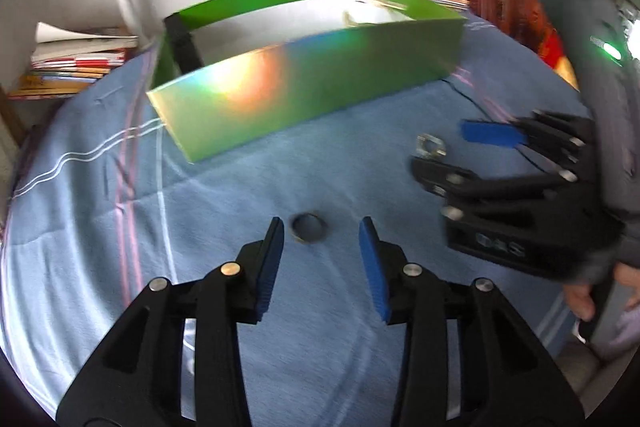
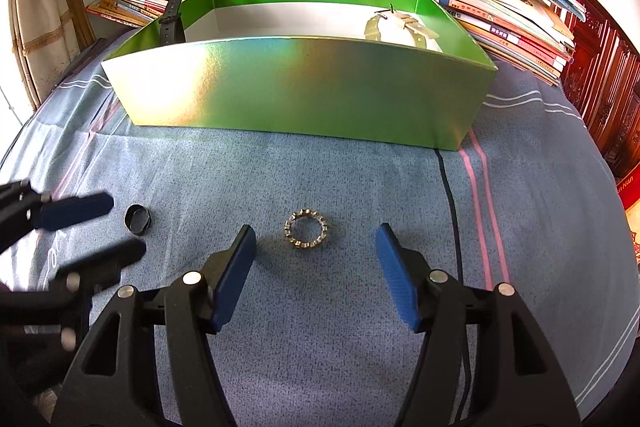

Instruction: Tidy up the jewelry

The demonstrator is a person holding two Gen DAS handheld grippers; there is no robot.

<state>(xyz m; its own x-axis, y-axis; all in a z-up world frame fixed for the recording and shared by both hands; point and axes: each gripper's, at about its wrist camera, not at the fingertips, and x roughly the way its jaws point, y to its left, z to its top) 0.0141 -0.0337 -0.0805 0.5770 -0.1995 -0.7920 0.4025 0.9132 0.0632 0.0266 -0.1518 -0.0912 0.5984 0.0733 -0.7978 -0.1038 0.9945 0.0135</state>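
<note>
Just ahead of the spread, empty left gripper [image 1: 321, 229] lay a dark metal band ring [image 1: 307, 227] on the blue striped cloth [image 2: 360, 367]; the right gripper [image 2: 316, 235], spread too, flanked a beaded silver ring [image 2: 306, 234] without touching it. A shiny green cardboard box [image 2: 304, 95] stood toward the cloth's far edge.

— Where does the left wrist view sit?

— Low over the blue cloth [image 1: 320, 327], looking forward and down along its own fingers [image 1: 270, 259]. The green box [image 1: 304, 95] stands near ahead, skewed, and the right gripper [image 1: 448, 151] enters from the right edge.

— And the right wrist view?

— Same low, downward slant, close to the cloth [image 2: 360, 347], facing the box [image 2: 304, 91] squarely; the left gripper [image 2: 116, 227] pokes in at the left edge.

— What do they share?

— The box, the cloth before it, the dark ring [image 1: 308, 229] [image 2: 138, 219], the stone-set ring [image 1: 431, 146] [image 2: 306, 229], and the book stacks [image 1: 76, 63] [image 2: 512, 11] behind.
</note>
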